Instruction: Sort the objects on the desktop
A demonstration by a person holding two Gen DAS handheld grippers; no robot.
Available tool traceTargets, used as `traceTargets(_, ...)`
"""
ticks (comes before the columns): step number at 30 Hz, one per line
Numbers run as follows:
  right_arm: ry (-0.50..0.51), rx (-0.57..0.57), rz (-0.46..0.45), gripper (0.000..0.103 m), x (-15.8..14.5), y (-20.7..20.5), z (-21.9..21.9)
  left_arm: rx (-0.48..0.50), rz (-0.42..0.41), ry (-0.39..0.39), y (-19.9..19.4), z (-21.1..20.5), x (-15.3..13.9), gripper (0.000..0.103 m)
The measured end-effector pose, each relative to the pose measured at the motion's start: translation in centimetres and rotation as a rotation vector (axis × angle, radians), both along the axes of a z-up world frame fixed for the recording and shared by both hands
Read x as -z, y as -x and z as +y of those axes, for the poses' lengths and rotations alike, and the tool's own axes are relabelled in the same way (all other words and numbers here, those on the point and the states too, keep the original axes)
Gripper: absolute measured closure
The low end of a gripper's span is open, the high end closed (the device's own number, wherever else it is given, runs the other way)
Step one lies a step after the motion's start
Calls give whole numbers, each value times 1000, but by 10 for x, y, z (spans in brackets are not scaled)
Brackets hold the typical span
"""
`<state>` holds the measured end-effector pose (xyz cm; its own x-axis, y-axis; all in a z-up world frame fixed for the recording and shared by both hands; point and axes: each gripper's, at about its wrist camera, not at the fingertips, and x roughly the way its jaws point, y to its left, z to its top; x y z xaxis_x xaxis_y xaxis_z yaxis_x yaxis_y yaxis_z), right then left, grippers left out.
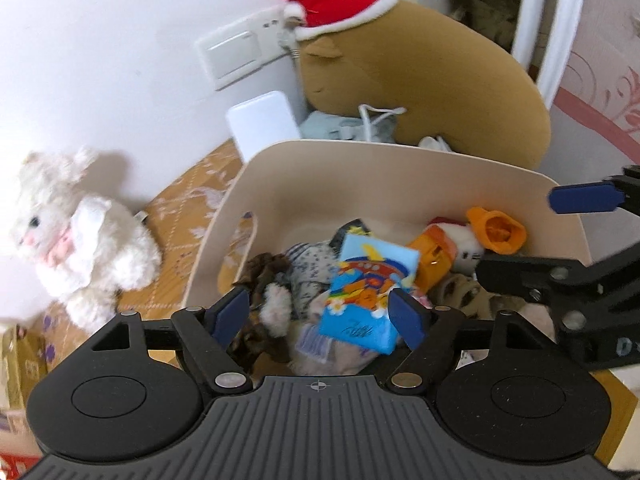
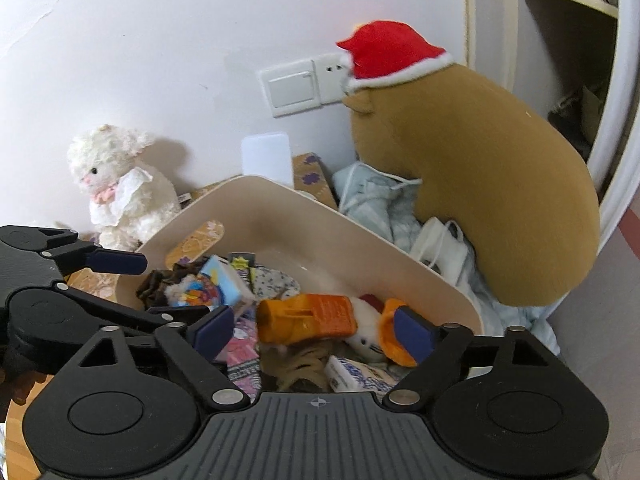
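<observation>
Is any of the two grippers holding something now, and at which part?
Nothing is held. The left gripper is open above the blue packet, its pads apart from it. The right gripper is open over the orange toy in the bin.

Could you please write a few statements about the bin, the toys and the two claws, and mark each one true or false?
1. The blue tissue pack lies inside the cream bin. True.
2. The white plush lamb sits inside the bin. False: it stands outside it, by the wall.
3. The left claw is open, with nothing pinched. True.
4. The brown plush wears a blue hat. False: its hat is red with white trim.
5. The right claw is clamped shut on the orange toy. False: its jaws stand wide apart over the toy.
</observation>
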<state>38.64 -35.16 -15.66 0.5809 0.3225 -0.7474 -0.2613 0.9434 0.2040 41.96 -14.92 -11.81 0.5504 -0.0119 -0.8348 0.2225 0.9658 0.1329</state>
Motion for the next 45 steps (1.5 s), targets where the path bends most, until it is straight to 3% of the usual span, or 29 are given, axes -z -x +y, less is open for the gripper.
traceTargets(3, 2, -7, -4, 0, -5, 5, 5, -44, -8, 21, 10, 9, -7, 24)
traceTargets(9, -5, -9, 42, 0, -18, 19, 14, -173, -31, 60, 40, 27, -26, 24)
traceTargets(25, 55, -194, -69, 0, -65, 100, 51, -364, -78, 42, 157, 59, -74, 24)
traceTargets(40, 148, -255, -94, 0, -99, 186, 50, -497, -113, 23, 273, 74, -109, 24)
traceTargets(45, 146, -277, -125, 0, -120, 213, 48, -525, -131, 76, 308, 71, -128, 24)
